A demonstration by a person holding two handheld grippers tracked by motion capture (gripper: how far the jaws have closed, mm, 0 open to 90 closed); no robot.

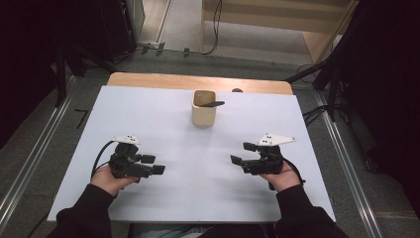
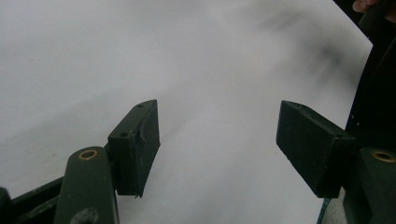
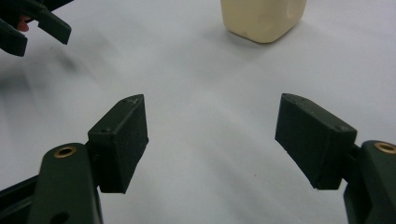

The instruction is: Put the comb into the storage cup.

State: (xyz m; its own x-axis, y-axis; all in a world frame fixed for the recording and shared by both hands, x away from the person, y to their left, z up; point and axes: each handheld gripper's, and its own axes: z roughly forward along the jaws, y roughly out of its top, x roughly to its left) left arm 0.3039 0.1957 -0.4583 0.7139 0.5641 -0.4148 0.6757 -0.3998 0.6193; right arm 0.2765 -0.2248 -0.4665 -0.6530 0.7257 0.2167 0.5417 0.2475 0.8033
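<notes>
While both hands sit low near the person's edge of the table point(image 1: 163, 106), nothing is gripped on either side. The left gripper point(image 1: 154, 164) is held in the left hand point(image 1: 110, 179) at the left of the high view, its jaws pointing inward toward the middle and standing wide apart; in the left gripper view there's just bare white surface between the two black pads. Over on the other side, the right gripper point(image 1: 242, 153) rests in the right hand point(image 1: 286, 177), jaws pointing back toward the left one, also spread wide with nothing between them. The two grippers face each other across an open stretch of white table, well apart.

And the cup point(image 1: 204, 107): a cream-coloured, squarish one, upright, standing farther back near the middle of the table, well away from both grippers. A dark object point(image 1: 213, 103) lies across its rim and sticks out to the right; what it is, I can't tell. In the right gripper view the cup's lower part sits at the top edge, beyond the open jaws and a bit right of centre, with the left gripper's tips peeking in at the upper left corner.
</notes>
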